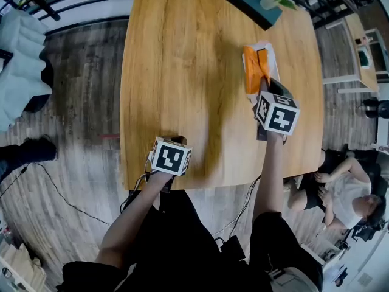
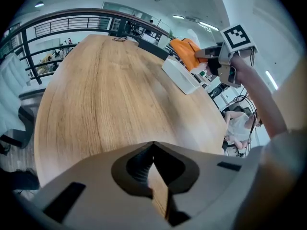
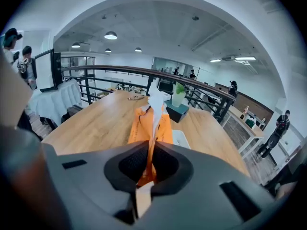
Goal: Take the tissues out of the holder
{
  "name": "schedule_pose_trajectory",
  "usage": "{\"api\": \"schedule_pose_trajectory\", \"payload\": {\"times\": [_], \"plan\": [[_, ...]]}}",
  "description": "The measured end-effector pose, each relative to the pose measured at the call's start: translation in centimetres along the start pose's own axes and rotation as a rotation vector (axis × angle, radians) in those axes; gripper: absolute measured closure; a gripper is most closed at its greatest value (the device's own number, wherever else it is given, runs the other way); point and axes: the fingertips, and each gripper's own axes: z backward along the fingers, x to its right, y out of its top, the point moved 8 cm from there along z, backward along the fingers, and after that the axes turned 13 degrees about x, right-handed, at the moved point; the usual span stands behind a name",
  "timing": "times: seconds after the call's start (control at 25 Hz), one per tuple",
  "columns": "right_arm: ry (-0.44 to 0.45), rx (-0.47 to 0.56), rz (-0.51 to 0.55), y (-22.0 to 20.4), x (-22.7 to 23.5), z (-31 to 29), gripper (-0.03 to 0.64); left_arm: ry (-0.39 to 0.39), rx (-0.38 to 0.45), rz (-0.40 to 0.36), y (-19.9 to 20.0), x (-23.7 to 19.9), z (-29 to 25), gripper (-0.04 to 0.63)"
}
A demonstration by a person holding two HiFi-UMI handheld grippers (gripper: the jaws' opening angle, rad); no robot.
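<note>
Right gripper [image 3: 149,145] jaws pinching orange tissue pack [image 3: 138,128], white tissue [image 3: 156,101] protruding.

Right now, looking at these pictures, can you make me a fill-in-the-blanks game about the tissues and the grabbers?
1. The right gripper is shut on the ____ tissue pack.
2. The holder next to that pack is the colour ____.
3. The left gripper is shut and holds ____.
4. The table is made of ____.

Missing words: orange; white; nothing; wood.
</note>
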Motion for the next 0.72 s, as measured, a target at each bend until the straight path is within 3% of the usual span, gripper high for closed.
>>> {"api": "schedule_pose_trajectory", "payload": {"times": [0.32, 0.72], "plan": [[0.065, 0.030, 0.055, 2.3, -4.6, 1.4, 0.595, 0.038, 0.039, 0.068, -0.4, -1.4, 2.0, 0.588], [0.142, 0.013, 0.067, 2.1, -9.7, 1.1, 0.595, 0.094, 0.085, 0.115, -1.5, -3.1, 4.3, 0.588]]}}
